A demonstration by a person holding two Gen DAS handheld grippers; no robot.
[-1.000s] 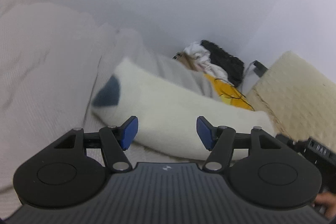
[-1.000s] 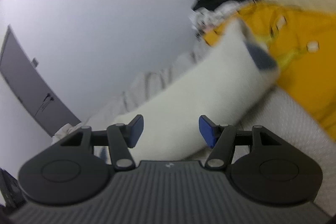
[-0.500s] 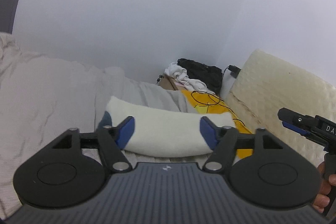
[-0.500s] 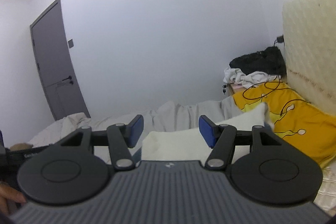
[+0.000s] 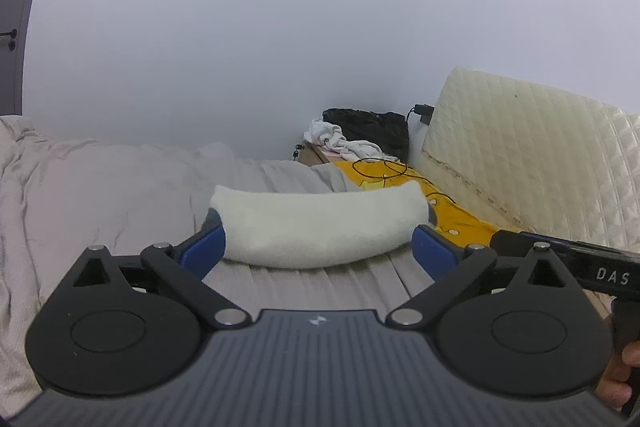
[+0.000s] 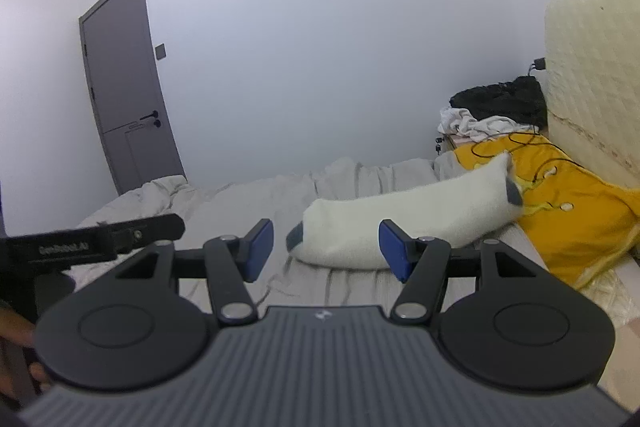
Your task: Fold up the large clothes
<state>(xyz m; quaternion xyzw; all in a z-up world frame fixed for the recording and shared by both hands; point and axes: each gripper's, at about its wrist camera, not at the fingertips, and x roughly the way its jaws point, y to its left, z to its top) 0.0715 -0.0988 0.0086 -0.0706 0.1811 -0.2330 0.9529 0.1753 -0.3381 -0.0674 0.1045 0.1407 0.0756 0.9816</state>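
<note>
A folded white fleecy garment (image 5: pixel 320 223) with dark grey-blue ends lies across the grey bed sheet (image 5: pixel 120 195). It shows in the right wrist view too, as the same white bundle (image 6: pixel 404 215). My left gripper (image 5: pixel 317 241) hangs short of it and its jaws are opening wide, with nothing between the blue pads. My right gripper (image 6: pixel 326 247) is open and empty, also short of the garment. Each gripper shows at the edge of the other's view, held by a hand.
A yellow cover (image 6: pixel 572 203) with a black cable over it lies right of the garment. A cream quilted mattress (image 5: pixel 540 155) leans against the right wall. Black and white clothes (image 5: pixel 360 135) are piled on a bedside stand. A grey door (image 6: pixel 124 95) is far left.
Both grippers have drawn back and risen away from the garment, and both views have rolled level. The left jaws have spread wider. The garment now lies still on the bed.
</note>
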